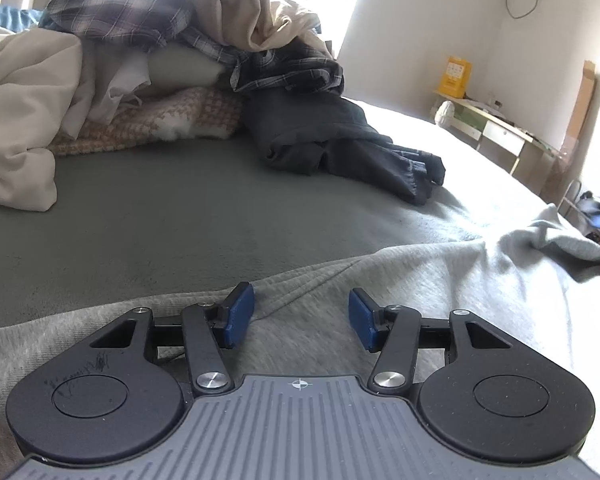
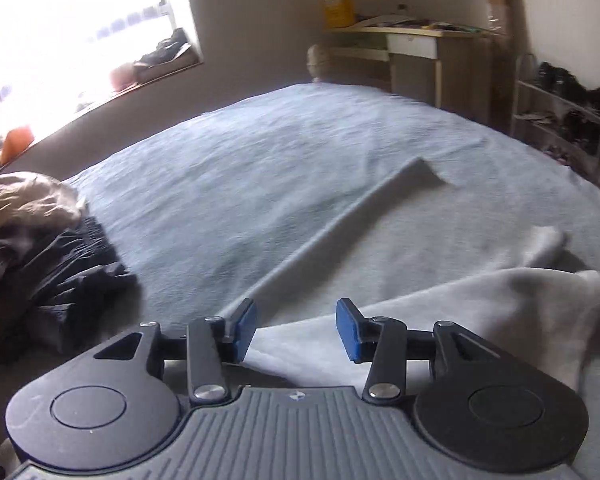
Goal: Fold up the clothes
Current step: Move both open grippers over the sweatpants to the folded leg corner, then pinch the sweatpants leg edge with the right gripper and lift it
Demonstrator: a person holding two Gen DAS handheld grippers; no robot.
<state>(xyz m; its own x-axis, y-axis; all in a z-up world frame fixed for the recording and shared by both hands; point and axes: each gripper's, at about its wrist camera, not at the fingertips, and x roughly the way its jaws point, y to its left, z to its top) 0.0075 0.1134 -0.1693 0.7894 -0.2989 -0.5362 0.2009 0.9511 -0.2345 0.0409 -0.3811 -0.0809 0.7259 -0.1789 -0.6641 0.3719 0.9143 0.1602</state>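
A bright window (image 2: 80, 20) glares over its cluttered sill; a wooden desk (image 2: 416, 52) and shoe rack (image 2: 560, 112) line the pale walls (image 1: 440, 12).

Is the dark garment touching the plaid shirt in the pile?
Touching. In the left wrist view, the plaid shirt drapes straight onto the dark garment, with no bed showing between them.

My left gripper (image 1: 301, 318) points downward at a slant, its blue pads (image 1: 240, 312) standing apart with nothing pressed between them. My right gripper (image 2: 296, 330) is tilted down too — its jaws are parted, nothing between the pads — the picture is blurred.
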